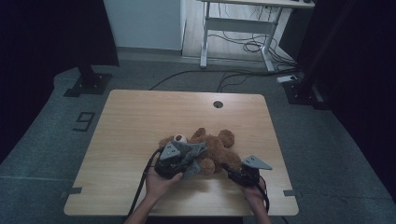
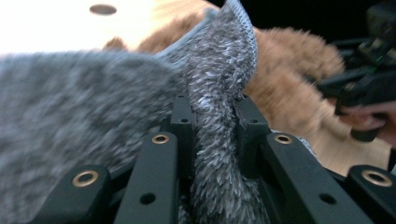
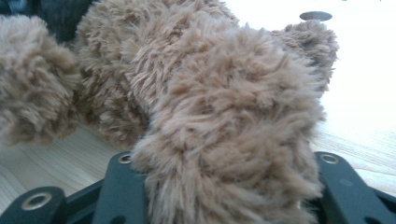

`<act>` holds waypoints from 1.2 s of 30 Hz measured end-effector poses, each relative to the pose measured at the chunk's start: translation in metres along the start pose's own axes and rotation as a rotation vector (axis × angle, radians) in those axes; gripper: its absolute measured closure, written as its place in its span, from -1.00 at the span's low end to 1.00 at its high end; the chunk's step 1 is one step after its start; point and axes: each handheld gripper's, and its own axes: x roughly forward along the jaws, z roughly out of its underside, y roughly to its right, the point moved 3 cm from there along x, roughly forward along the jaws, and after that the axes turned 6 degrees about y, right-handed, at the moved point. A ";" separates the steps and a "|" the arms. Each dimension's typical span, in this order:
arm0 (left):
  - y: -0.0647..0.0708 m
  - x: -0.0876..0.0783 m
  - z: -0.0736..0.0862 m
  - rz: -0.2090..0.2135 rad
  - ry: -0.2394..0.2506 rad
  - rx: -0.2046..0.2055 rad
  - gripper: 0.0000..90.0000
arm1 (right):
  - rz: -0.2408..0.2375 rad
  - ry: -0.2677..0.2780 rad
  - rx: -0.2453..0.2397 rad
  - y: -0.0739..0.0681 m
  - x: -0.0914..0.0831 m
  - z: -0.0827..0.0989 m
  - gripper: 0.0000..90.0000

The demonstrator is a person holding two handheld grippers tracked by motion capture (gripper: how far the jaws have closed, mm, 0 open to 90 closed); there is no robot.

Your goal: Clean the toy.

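A person stands at the near edge of a pale wooden worktop [image 1: 140,121], forearms reaching in from below, with a hand-held gripper in each hand. A brown teddy bear [image 1: 217,147] lies on the worktop, toward its near right part, its light muzzle pointing left and its limbs spread. The left hand-held gripper [image 1: 187,161] sits just left of the bear and is clamped on a fuzzy grey cloth [image 1: 192,158]; in the left gripper view the two black jaws pinch a fold of that cloth [image 2: 215,154] between them, and the rest of it drapes across the left of the view, with the bear's brown fur [image 2: 289,74] behind it. From above, the cloth seems to lie over the bear's near left side, though the dim light makes the exact overlap hard to judge. The right hand-held gripper [image 1: 236,171] is at the bear's near right side. In the right gripper view a thick plush limb of the bear [image 3: 233,154] lies between the black jaws, which are closed against it, fur bulging over both. A round dark hole [image 1: 218,104] marks the far middle of the worktop.
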 end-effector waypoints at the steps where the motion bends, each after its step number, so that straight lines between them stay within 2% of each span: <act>1: -0.004 -0.002 0.004 0.003 0.003 -0.013 0.63 | 0.001 0.002 -0.002 0.001 0.000 0.000 0.17; 2: -0.004 -0.002 0.004 0.003 0.003 -0.013 0.63 | 0.000 0.002 0.000 0.001 0.000 0.000 0.18; 3: -0.009 -0.006 0.009 0.010 0.013 -0.034 0.63 | -0.002 0.003 0.004 0.002 0.000 0.001 0.19; 10: -0.018 -0.027 0.015 -0.008 0.034 -0.034 0.63 | -0.009 0.002 -0.014 0.003 0.000 0.001 0.20; 12: -0.026 -0.044 0.019 -0.041 0.039 -0.021 0.63 | -0.017 0.007 -0.023 0.003 0.000 0.001 0.20; 13: -0.026 -0.044 0.019 -0.041 0.039 -0.021 0.63 | -0.020 0.009 -0.026 0.004 -0.001 0.001 0.20; 16: -0.040 -0.058 0.025 -0.076 0.046 -0.046 0.63 | -0.024 0.009 -0.032 0.004 -0.001 0.001 0.20; 17: -0.047 -0.064 0.028 -0.100 0.044 -0.058 0.63 | -0.025 0.007 -0.036 0.004 -0.001 0.001 0.20; 18: -0.047 -0.064 0.028 -0.100 0.044 -0.058 0.62 | -0.025 0.007 -0.036 0.004 -0.001 0.001 0.20; 20: -0.054 -0.071 0.029 -0.135 0.049 -0.072 0.63 | -0.024 0.005 -0.039 0.004 -0.001 0.001 0.20; 22: -0.054 -0.072 0.028 -0.136 0.053 -0.070 0.63 | -0.024 0.005 -0.039 0.004 -0.001 0.001 0.20; 24: -0.047 -0.072 0.022 -0.131 0.068 -0.053 0.63 | -0.025 0.006 -0.038 0.004 -0.001 0.001 0.20; 25: -0.038 -0.069 0.012 -0.113 0.079 -0.034 0.63 | -0.026 0.006 -0.038 0.005 -0.001 0.001 0.20; 26: -0.038 -0.069 0.012 -0.113 0.079 -0.034 0.63 | -0.026 0.006 -0.038 0.005 -0.001 0.001 0.20; 28: -0.028 -0.063 -0.002 -0.089 0.094 -0.011 0.63 | -0.027 0.008 -0.034 0.004 0.000 0.001 0.20; 29: -0.018 -0.055 -0.015 -0.072 0.100 0.009 0.63 | -0.027 0.008 -0.033 0.004 -0.001 0.001 0.20; 30: -0.018 -0.055 -0.015 -0.072 0.100 0.009 0.63 | -0.027 0.008 -0.033 0.004 -0.001 0.001 0.20; 31: -0.005 -0.041 -0.031 -0.049 0.099 0.039 0.63 | -0.026 0.006 -0.034 0.004 -0.001 0.001 0.20; 32: 0.001 -0.033 -0.037 -0.039 0.097 0.050 0.63 | -0.026 0.006 -0.035 0.004 -0.001 0.001 0.20; 33: 0.001 -0.033 -0.037 -0.039 0.097 0.050 0.63 | -0.026 0.006 -0.035 0.004 -0.001 0.001 0.20; 36: 0.025 -0.002 -0.056 0.021 0.083 0.083 0.62 | -0.025 0.005 -0.033 0.004 -0.001 0.001 0.19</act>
